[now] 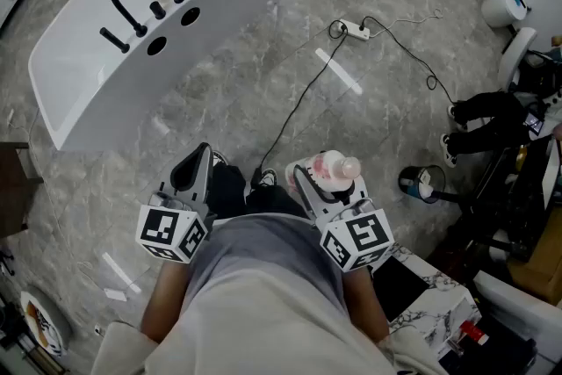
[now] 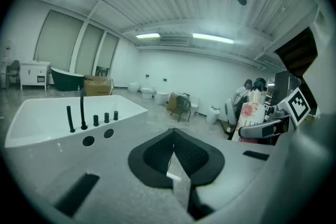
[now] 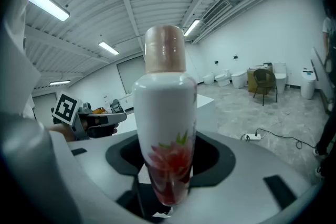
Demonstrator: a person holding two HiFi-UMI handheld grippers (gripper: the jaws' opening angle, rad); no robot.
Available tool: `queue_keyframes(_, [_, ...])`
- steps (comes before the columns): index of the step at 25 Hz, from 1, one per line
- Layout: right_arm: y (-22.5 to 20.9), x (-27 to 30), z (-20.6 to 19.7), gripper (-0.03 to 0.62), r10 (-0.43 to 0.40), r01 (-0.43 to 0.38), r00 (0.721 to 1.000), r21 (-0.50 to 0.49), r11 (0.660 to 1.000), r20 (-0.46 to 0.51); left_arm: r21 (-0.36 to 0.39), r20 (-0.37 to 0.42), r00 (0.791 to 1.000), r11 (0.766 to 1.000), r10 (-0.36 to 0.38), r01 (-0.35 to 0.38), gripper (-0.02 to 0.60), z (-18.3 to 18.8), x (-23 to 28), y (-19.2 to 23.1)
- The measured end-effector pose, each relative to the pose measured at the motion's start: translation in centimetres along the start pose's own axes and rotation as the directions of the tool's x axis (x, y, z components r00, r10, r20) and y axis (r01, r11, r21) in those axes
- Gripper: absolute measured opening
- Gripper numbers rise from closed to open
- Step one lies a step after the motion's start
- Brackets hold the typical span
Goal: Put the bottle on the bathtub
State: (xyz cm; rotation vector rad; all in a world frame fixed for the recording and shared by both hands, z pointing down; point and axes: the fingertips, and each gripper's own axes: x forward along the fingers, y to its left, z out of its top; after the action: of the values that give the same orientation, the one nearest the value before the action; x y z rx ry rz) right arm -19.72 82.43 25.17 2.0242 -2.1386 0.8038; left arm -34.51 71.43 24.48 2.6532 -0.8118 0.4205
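Jaws clamp bottle (image 3: 164, 113) on right gripper (image 1: 321, 181), meet on left gripper (image 1: 197, 164), both at waist.

Bottle (image 3: 165, 113), centre frame: smooth glossy white plastic with a printed red flower; cap (image 3: 164, 50) pale pink, shiny. Tub (image 1: 176, 75), upper left: smooth gloss white; taps (image 1: 123, 9) matt black. Floor (image 1: 351, 118): grey marble-look, polished. Left gripper (image 2: 172, 140): matt grey plastic shell; pads (image 2: 197, 157) black, finely textured. Shirt (image 1: 263, 277): grey cloth.
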Motion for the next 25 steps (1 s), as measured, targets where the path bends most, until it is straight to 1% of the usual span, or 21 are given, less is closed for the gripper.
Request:
queue_keyframes(6, [-0.4, -0.2, -0.2, 0.216, 0.005, -0.005, 1.000, -0.010, 1.000, -0.014, 0.006, 0.000, 1.000, 1.000, -0.011, 0.011, 0.008, 0.2, 0.5, -1.1])
queue_keyframes(10, [-1.1, 0.6, 0.1, 0.216, 0.001, -0.001, 0.999, 0.016, 1.000, -0.032, -0.006, -0.009, 1.000, 1.000, -0.016, 0.016, 0.008, 0.4, 1.5, -0.7])
queue_keyframes(17, [-2.8, 4.0, 1.5, 0.216, 0.005, -0.003, 0.998, 0.045, 0.999, -0.060, -0.038, -0.030, 0.999, 0.999, -0.035, 0.034, 0.008, 1.1, 5.3, 1.6])
queue_keyframes(21, [-3.9, 7.2, 3.0, 0.218, 0.005, -0.002, 0.998, 0.058, 0.998, -0.064, -0.044, -0.030, 0.998, 0.998, -0.054, 0.053, 0.008, 2.7, 8.5, 3.8])
queue_keyframes(25, [-5.2, 11.1, 5.5, 0.218, 0.011, -0.007, 0.998, 0.062, 0.998, -0.058, -0.048, -0.030, 0.998, 0.997, -0.063, 0.061, 0.008, 4.9, 12.3, 6.6])
